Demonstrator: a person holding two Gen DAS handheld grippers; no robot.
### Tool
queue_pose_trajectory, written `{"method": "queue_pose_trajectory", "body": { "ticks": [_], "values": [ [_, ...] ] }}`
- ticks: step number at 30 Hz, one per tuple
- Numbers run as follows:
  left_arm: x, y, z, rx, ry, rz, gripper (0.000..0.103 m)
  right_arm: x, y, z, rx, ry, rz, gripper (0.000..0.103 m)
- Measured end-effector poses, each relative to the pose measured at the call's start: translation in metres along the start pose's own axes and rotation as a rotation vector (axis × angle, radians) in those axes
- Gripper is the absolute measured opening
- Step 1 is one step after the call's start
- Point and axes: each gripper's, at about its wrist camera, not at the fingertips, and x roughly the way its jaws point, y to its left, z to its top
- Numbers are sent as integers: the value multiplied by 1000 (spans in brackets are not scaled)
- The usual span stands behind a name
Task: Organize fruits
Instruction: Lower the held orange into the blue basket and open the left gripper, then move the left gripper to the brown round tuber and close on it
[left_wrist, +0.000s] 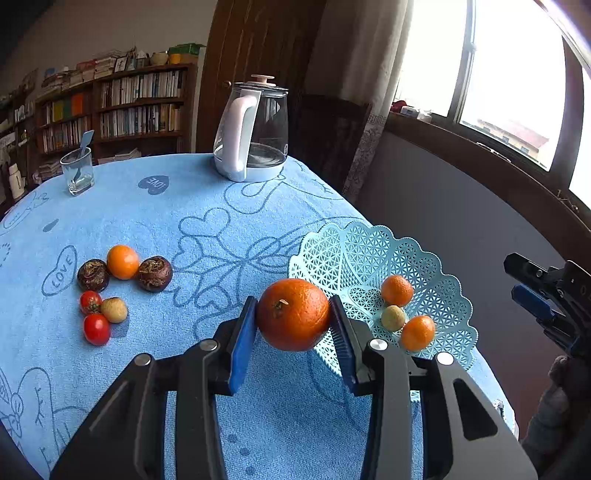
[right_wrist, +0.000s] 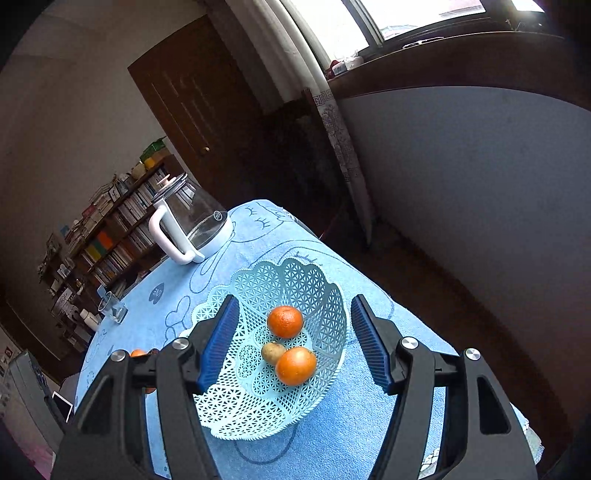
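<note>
Bench cloth (left_wrist: 177, 206): sky blue, darker blue outline hearts and "LOVE" lettering. Basket (left_wrist: 373, 251): pale turquoise openwork lattice with heart motifs, scalloped rim, right of the left claw (left_wrist: 293, 317), whose blue-padded black frame carries a deep orange orange (left_wrist: 293, 314). Left of that claw: two red tomatoes (left_wrist: 96, 328), two dark brown mottled fruits (left_wrist: 155, 273), one small orange citrus (left_wrist: 122, 261).

Daylight from blown-out window (left_wrist: 517, 85); dim interior; sharp focus; strong fisheye bending, dark corners.
</note>
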Motion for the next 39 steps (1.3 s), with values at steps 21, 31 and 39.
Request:
{"method": "queue_pose_trajectory", "body": {
  "ticks": [21, 31, 39],
  "values": [
    [7, -6, -1, 9, -16, 0, 95, -13, -18, 8, 84, -40, 3, 77],
    [-8, 16, 7, -44, -45, 45, 95, -18, -17, 10, 94, -61, 29, 80],
    [-18, 43, 9, -98, -60, 90, 95, -23, -19, 7, 112, -79, 39, 88]
  ]
}}
